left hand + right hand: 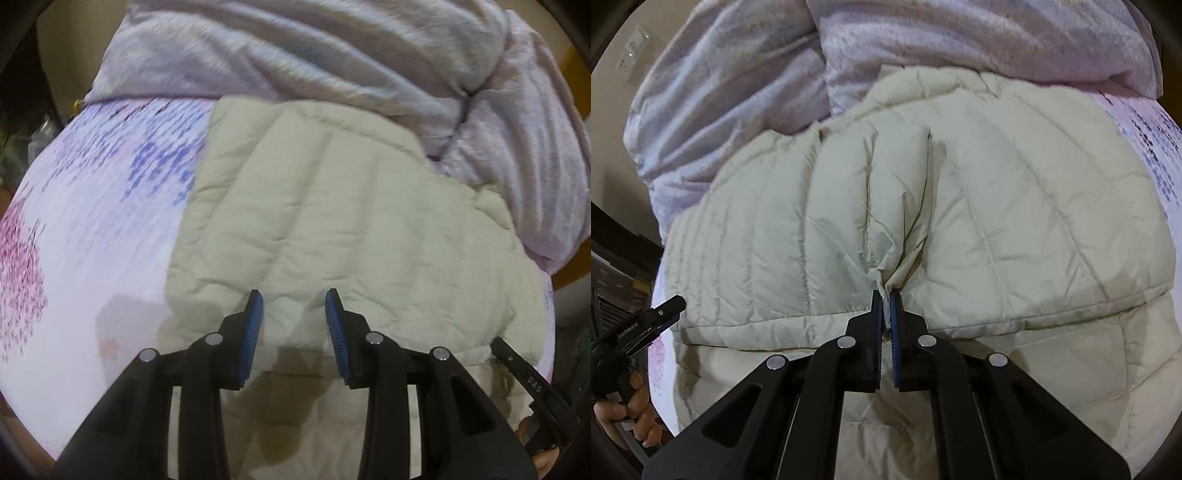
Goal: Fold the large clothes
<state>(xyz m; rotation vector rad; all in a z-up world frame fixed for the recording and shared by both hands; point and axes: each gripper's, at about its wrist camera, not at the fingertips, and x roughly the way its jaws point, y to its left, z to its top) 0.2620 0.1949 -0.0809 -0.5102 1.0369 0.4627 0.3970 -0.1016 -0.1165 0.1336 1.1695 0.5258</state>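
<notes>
A cream quilted puffer jacket (332, 221) lies spread on a bed, with one layer folded over another near its lower edge. My left gripper (294, 295) hovers just above that edge, open, with nothing between its blue pads. In the right wrist view the jacket (1015, 221) fills the middle. My right gripper (886, 295) is shut on a pinched ridge of its fabric at the folded edge. The left gripper's tip (670, 304) shows at the far left, held by a hand (624, 410). Part of the right gripper (517, 365) shows at the lower right of the left wrist view.
The jacket rests on a sheet (92, 221) printed with pink and purple flowers. A bunched lilac duvet (295, 55) lies right behind the jacket, also seen as the duvet (738, 92) in the right wrist view. A beige wall (613, 129) stands to the left.
</notes>
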